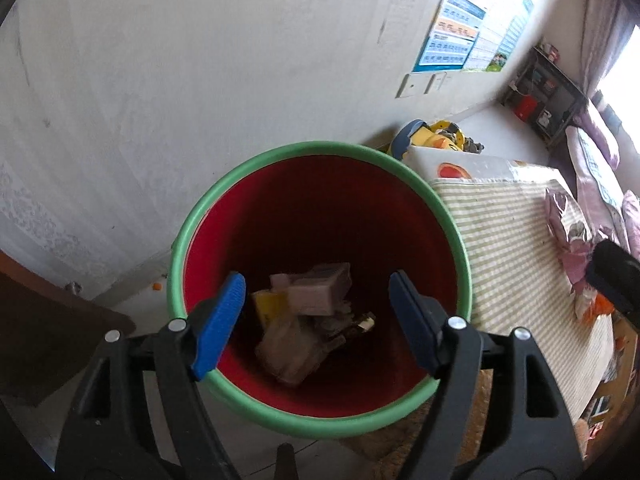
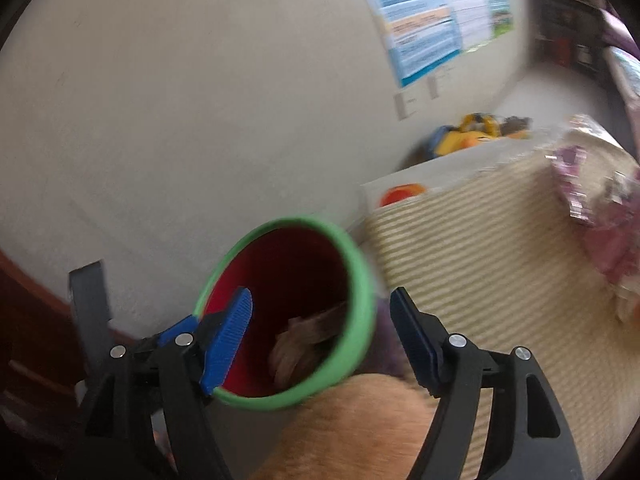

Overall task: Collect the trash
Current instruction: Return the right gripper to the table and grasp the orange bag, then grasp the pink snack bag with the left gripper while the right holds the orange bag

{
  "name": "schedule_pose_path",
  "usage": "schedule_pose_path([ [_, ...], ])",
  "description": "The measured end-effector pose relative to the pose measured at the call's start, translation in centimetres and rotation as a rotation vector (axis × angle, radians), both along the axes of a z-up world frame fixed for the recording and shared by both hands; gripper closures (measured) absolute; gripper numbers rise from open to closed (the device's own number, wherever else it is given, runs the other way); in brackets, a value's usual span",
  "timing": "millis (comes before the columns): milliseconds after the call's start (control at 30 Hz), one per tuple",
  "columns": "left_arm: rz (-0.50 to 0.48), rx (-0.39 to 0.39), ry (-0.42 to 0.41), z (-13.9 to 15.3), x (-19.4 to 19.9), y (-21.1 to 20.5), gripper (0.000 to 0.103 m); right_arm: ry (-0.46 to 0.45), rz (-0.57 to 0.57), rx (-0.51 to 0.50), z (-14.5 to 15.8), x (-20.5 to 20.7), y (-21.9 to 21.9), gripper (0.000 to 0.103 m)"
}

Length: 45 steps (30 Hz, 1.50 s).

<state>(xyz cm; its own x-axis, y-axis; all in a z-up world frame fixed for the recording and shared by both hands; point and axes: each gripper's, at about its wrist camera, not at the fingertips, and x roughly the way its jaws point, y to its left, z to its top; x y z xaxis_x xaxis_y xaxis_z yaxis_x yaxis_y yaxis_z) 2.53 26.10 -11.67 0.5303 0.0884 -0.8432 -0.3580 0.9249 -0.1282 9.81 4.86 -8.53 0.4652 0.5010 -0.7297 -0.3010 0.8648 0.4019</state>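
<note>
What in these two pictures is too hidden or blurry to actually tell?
- Trash in the red bin: jumbled in the left wrist view; mostly hidden by the rim in the right wrist view.
- Wall poster: text too small; smeared in the right view.
- Pink wrapper on the striped cloth: cut by the right gripper in the left view, blurred in the right.
- Toys: half behind a white box.
- Far shelf: contents too small.

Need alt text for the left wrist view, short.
Open left gripper hangs over a red bin with a green rim that holds crumpled trash. Striped cloth with a pink wrapper lies to the right.
</note>
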Motion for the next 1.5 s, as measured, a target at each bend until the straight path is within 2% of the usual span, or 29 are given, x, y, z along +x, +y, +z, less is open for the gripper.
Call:
schedule_pose_path([
  [67,-0.016,0.014,-0.005,0.4,0.2,-0.7,0.031,-0.001,-0.085,0.004,-0.1,0.3,-2.8,0.033],
  [233,-0.052,0.04,-0.032,1.6,0.7,-3.1,0.031,0.014,-0.439,-0.018,-1.1,0.9,-14.2,0.033],
  [367,-0.108,0.065,-0.042,2.4,1.4,-5.9,0.031,0.062,-0.682,0.029,-2.4,0.6,-22.7,0.032],
  [500,-0.156,0.07,-0.046,2.9,2.2,-8.6,0.031,0.091,-0.857,0.096,-3.8,-0.3,-29.1,0.028],
  [600,-0.197,0.076,-0.049,3.1,2.6,-10.8,0.031,0.135,-0.934,0.17,-5.1,0.0,-32.5,0.028],
  [733,-0.264,0.084,-0.043,3.4,3.1,-13.8,0.031,0.168,-0.935,0.226,-6.0,1.8,-33.9,0.027],
  [867,-0.333,0.103,-0.056,4.1,3.5,-16.8,0.031,0.211,-0.933,0.193,-7.0,4.1,-33.0,0.027],
  [1067,-0.423,0.127,-0.078,4.9,4.1,-20.9,0.029,0.257,-0.92,0.232,-9.3,5.2,-33.5,0.028],
  [1100,-0.437,0.12,-0.079,5.0,4.3,-21.8,0.029,0.252,-0.901,0.231,-9.4,5.4,-33.7,0.033],
  [1133,-0.448,0.113,-0.081,4.9,4.5,-22.4,0.029,0.247,-0.879,0.233,-9.5,5.6,-33.8,0.045],
  [1167,-0.459,0.107,-0.083,5.0,4.7,-23.1,0.029,0.235,-0.851,0.232,-9.4,5.5,-33.9,0.051],
  [1233,-0.489,0.096,-0.09,4.9,5.4,-24.9,0.029,0.216,-0.812,0.219,-9.1,5.3,-33.9,0.057],
  [1367,-0.543,0.071,-0.098,4.5,6.6,-28.2,0.029,0.177,-0.744,0.25,-7.8,1.7,-34.7,0.075],
  [1500,-0.628,0.075,-0.106,3.7,8.8,-32.5,0.029,0.128,-0.685,0.221,-6.2,-2.8,-34.2,0.076],
])
